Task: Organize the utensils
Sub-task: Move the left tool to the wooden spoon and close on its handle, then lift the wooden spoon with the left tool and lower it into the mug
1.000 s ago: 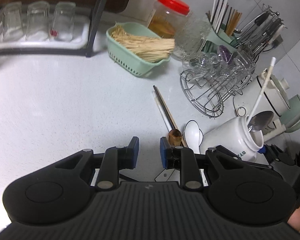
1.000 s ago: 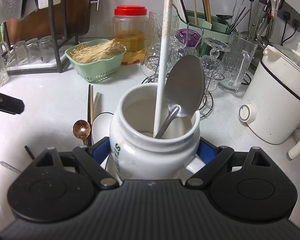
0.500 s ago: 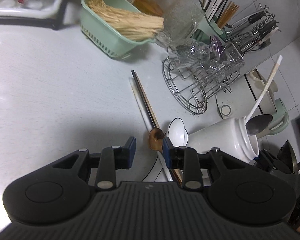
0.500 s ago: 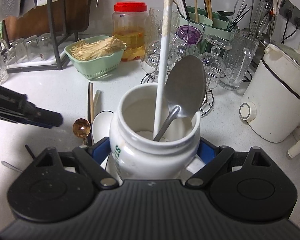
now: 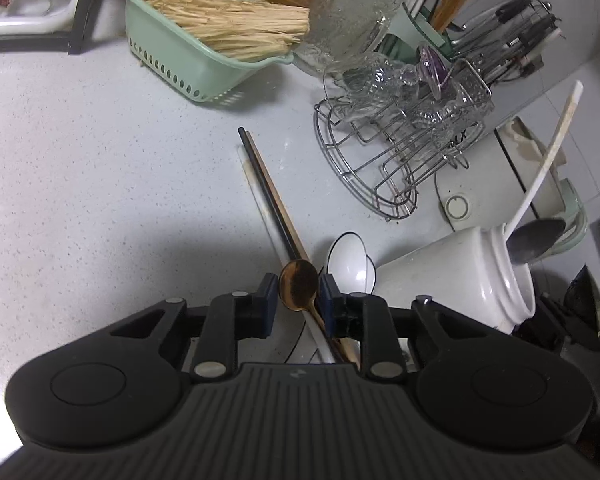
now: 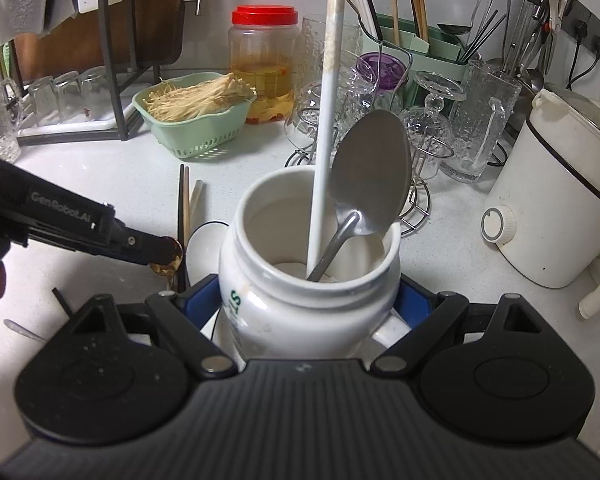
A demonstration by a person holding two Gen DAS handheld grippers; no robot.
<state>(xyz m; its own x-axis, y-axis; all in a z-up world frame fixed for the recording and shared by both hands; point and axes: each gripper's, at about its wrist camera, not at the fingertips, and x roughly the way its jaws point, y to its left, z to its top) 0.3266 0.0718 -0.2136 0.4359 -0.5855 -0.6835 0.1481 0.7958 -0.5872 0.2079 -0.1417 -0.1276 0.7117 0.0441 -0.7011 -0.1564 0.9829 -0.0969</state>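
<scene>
We see a green basket (image 6: pixel 196 128) upper left, a red-lidded jar (image 6: pixel 265 64) at top, a white cooker (image 6: pixel 556 200) right

Ahead-left of left gripper (image 5: pixel 299 298): bare counter (image 5: pixel 100 184), wide free passage. Directly between jaws: copper spoon (image 5: pixel 298 285), atop chopsticks (image 5: pixel 268 196) running forward. Tight on right: white ceramic spoon (image 5: pixel 350 260), then white jar (image 5: pixel 456 276), blocking sideways travel. Ahead-right: wire glass rack (image 5: pixel 384 160). Far ahead: green basket (image 5: pixel 188 40), black rack post (image 5: pixel 86 20). Beyond jar on right: white cooker (image 6: pixel 556 196).
</scene>
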